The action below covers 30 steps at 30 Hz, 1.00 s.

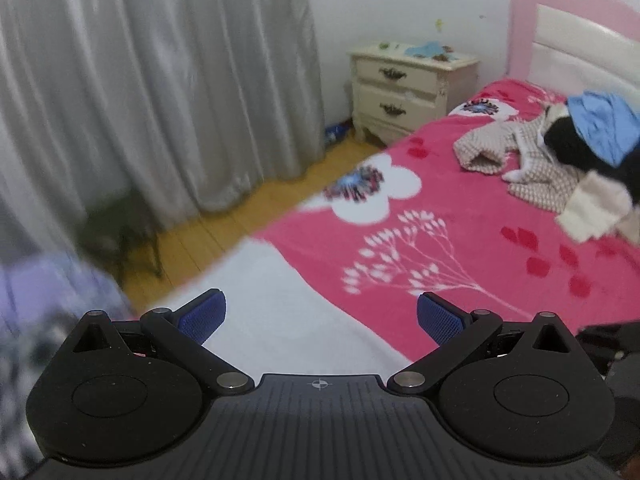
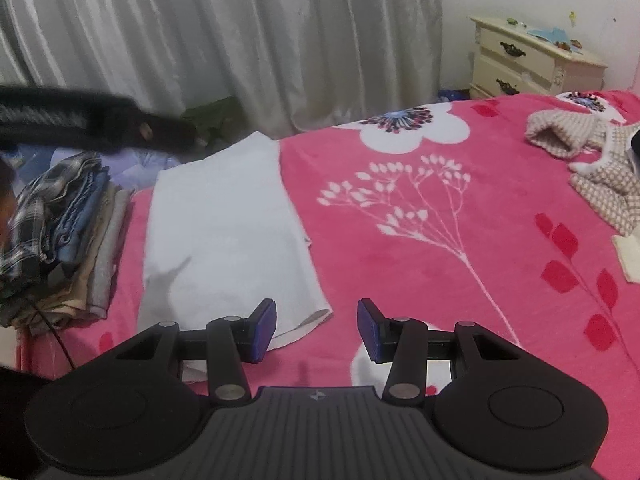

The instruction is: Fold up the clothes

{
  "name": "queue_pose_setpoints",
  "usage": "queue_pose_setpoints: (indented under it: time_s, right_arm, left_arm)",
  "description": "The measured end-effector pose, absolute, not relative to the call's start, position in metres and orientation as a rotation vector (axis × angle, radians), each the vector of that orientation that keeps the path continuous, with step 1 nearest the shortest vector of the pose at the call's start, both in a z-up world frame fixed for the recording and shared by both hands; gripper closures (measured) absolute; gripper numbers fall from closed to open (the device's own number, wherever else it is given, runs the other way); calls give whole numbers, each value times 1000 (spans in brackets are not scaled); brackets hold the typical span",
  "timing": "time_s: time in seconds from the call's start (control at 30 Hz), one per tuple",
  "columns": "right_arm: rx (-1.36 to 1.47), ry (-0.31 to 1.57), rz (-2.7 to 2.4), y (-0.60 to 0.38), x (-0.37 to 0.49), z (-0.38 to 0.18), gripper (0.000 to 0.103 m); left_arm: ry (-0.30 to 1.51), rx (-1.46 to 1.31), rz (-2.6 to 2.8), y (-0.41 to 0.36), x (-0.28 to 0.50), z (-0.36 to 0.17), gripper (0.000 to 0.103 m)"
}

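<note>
Both claws stand apart and empty: left claw [image 1: 321,316] and right claw [image 2: 316,330] above the bed [image 2: 440,240], the folded white garment [image 2: 224,232] left of the right claw.

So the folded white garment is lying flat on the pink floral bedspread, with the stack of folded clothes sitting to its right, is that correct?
Not quite. In the right wrist view the folded white garment does lie flat on the pink floral bedspread, but the stack of folded clothes sits to its left, not its right. What lies off to the right is the unfolded checked beige garment.
</note>
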State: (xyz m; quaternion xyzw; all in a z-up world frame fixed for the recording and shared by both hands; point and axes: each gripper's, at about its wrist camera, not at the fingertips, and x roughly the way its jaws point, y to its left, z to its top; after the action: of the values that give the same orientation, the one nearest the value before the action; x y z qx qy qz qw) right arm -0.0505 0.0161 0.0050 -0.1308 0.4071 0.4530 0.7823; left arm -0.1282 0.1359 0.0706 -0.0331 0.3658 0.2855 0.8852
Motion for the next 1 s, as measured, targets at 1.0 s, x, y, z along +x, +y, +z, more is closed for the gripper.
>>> queue_pose_setpoints:
  time_s: [1.0]
  right_arm:
    - [-369,809,758,-12,-133,2,33]
  left_arm:
    - [708,-612,1005,113,-261,-42,0]
